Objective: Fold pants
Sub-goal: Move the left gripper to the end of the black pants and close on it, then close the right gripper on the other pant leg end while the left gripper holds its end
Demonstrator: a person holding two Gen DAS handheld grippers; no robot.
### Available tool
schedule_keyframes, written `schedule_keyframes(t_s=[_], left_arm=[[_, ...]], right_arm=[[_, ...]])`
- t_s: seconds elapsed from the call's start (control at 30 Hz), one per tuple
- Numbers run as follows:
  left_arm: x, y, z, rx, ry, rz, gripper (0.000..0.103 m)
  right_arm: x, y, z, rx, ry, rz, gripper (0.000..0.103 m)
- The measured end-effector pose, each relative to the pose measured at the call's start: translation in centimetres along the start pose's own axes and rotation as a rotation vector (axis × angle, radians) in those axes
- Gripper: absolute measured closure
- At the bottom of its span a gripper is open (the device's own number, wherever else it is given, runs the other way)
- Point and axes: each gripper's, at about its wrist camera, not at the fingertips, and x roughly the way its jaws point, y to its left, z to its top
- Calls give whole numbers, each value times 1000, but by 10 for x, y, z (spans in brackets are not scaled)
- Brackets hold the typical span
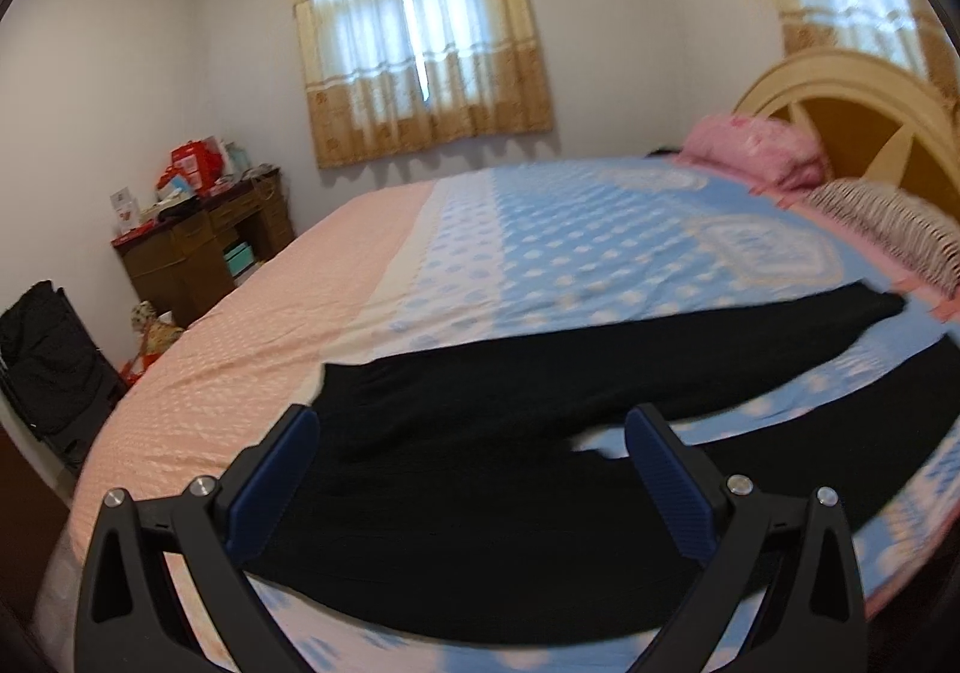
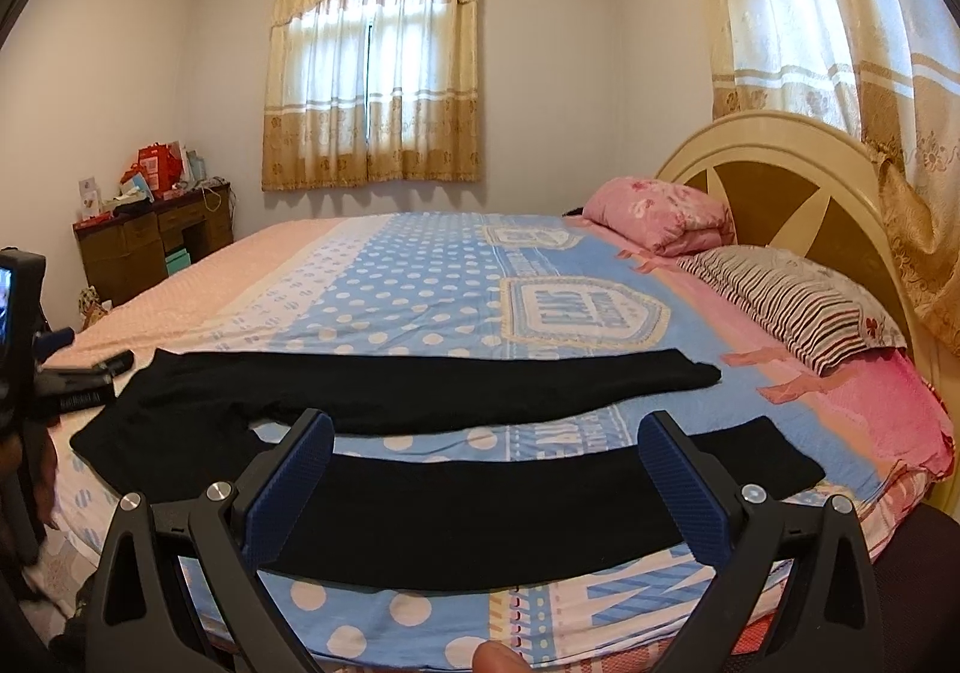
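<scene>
Black pants lie flat on the bed, waist at the left and both legs stretched apart toward the headboard. In the left wrist view the pants fill the foreground, and my left gripper hovers open over the waist and crotch area with nothing between its blue pads. My right gripper is open too, above the near leg. The left gripper also shows in the right wrist view at the far left, beside the waist. A fingertip shows at the bottom edge.
The bed carries a blue dotted cover and a peach blanket on the left. A pink pillow and a striped pillow lie by the headboard. A cluttered wooden desk stands at the back left.
</scene>
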Motion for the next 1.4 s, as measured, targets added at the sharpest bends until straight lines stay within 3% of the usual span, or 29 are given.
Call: schedule_keyframes(t_s=[0.27, 0.43, 0.6, 0.77, 0.9, 0.93, 1.0, 1.17, 1.3, 1.4], left_arm=[[87, 88, 13, 41, 109, 109, 0], [144, 123, 17, -10, 202, 76, 0], [189, 132, 18, -42, 283, -13, 5], [229, 136, 18, -43, 354, -68, 16], [255, 138, 14, -32, 411, -91, 32], [259, 141, 13, -41, 422, -103, 39], [266, 146, 11, -71, 442, -132, 42], [271, 150, 3, -95, 456, -168, 45], [269, 148, 6, -80, 448, -216, 64], [272, 143, 7, -49, 449, -197, 65]], right_arm=[[41, -16, -14, 59, 95, 36, 1], [71, -32, -13, 73, 153, 8, 1], [97, -48, -1, 44, 186, -34, 1], [119, -61, 14, 56, 201, -39, 1], [139, -75, 23, 85, 219, -23, 2], [142, -78, 25, 89, 222, -23, 5], [152, -91, 31, 102, 234, -31, 10], [174, -136, 41, 192, 263, -56, 13], [194, -180, 47, 279, 293, -96, 15], [206, -205, 50, 312, 306, -132, 17]])
